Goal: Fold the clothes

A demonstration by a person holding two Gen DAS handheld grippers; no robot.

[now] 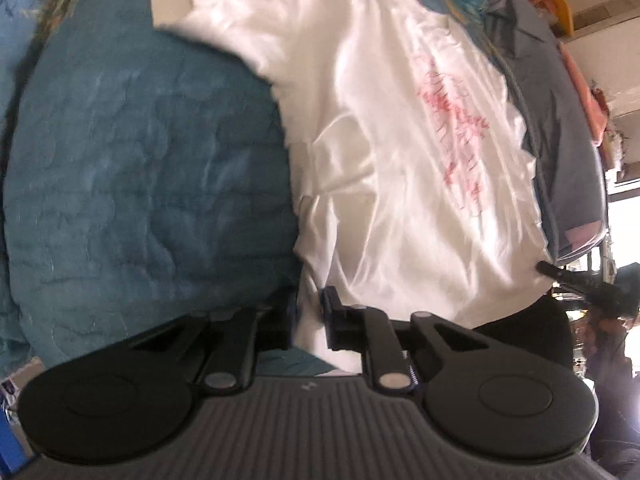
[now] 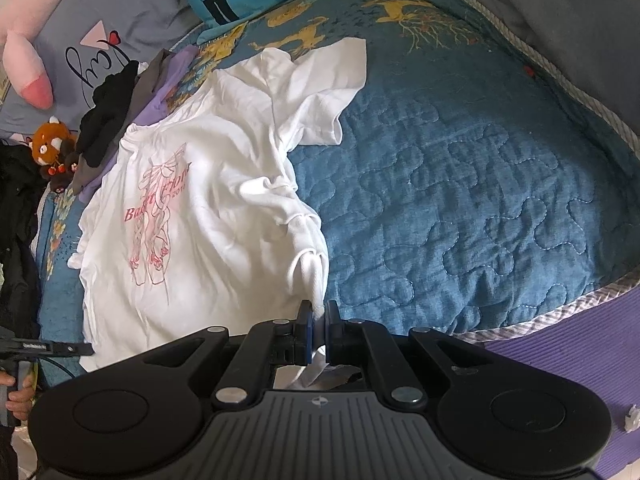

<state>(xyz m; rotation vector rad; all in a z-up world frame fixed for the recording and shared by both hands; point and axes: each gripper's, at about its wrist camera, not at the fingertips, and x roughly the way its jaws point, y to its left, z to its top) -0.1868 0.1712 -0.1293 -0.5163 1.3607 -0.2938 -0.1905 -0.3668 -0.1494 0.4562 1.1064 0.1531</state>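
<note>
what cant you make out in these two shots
- Left wrist view: whether the left gripper actually pinches the white t-shirt; motion blur smears the hem there.
- Left wrist view: the pink print, too blurred to read.
- Right wrist view: the t-shirt corner behind the right gripper, hidden by its body.
- Right wrist view: the hand, cut off by the frame's edge.

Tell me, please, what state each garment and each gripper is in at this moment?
White T-shirt: spread on the blue quilt, crumpled, print up, unfolded.
Right gripper: shut on the shirt's bunched edge.
Left gripper: shut on the shirt's edge.
Dark clothes: heaped beside the shirt.
</note>
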